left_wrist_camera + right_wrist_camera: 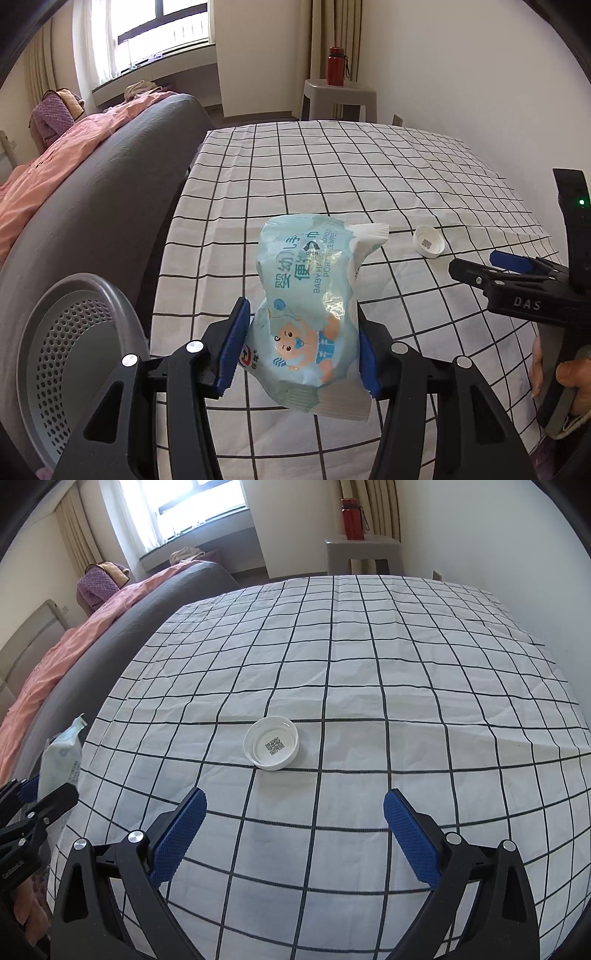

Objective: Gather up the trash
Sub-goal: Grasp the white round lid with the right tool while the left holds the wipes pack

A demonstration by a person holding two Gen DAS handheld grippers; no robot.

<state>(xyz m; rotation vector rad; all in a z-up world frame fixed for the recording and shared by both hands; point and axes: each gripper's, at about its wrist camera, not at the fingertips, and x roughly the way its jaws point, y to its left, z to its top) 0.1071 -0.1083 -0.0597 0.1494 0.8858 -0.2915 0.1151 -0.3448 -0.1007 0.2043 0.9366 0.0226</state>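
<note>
The left gripper (pixel 301 343) pinches a wipes packet (pixel 314 306) above the table's left edge — long axis pointing away. The right gripper (pixel 293 821) gapes wide, empty — near a white cap (pixel 271 746).

Home bedroom, pink-quilted bed (pixel 55 162), curtained window (pixel 159 26)

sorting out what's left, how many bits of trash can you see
2: a baby wipes packet clamped in the left gripper, and a white cap on the checked cloth ahead of the open right gripper. More may lie off-frame.
</note>
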